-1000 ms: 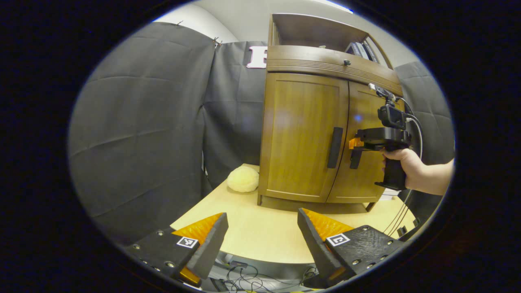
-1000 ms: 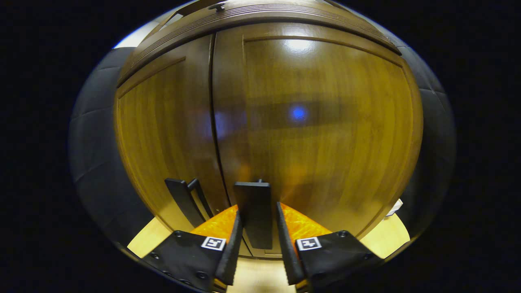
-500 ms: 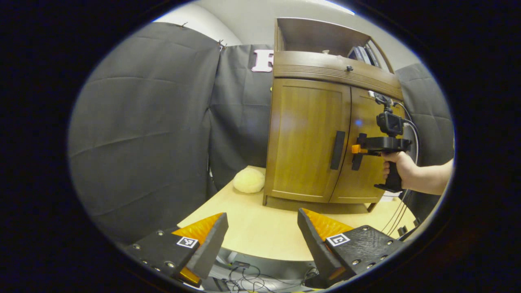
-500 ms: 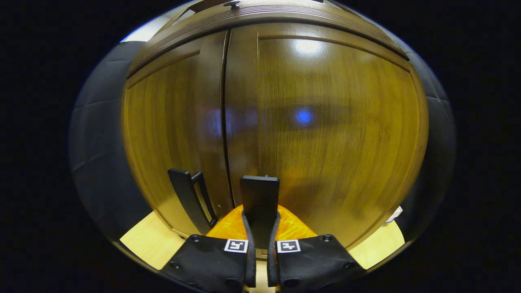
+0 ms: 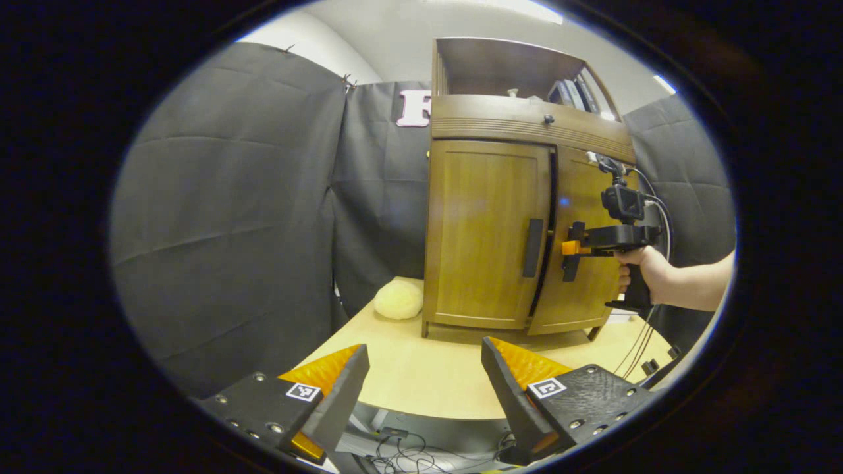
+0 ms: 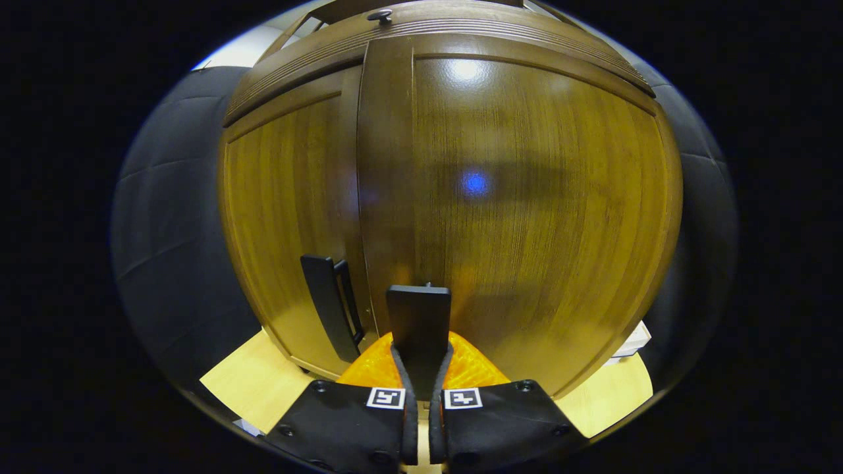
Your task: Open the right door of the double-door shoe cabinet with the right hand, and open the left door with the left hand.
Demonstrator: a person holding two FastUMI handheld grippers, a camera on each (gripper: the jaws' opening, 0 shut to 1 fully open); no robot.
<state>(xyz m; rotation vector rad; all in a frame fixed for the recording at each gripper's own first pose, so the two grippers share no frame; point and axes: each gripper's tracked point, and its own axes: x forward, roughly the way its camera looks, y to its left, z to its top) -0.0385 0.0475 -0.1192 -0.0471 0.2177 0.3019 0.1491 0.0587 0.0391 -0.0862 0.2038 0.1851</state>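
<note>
Jaws of the right gripper [image 6: 419, 421] clench the right door [image 6: 527, 217] handle [image 6: 419, 326]; swing outward along the hinge arc. Left gripper [image 5: 421, 395] hangs released.

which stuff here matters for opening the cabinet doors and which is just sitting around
Part of the job:
- right door, pulled slightly ajar
- right door handle, clamped in the right gripper
- left door, shut
- left door handle
- left gripper, jaws open, back from the cabinet

Just lying about:
- pale yellow round lump on the table
- books on the top shelf
</note>
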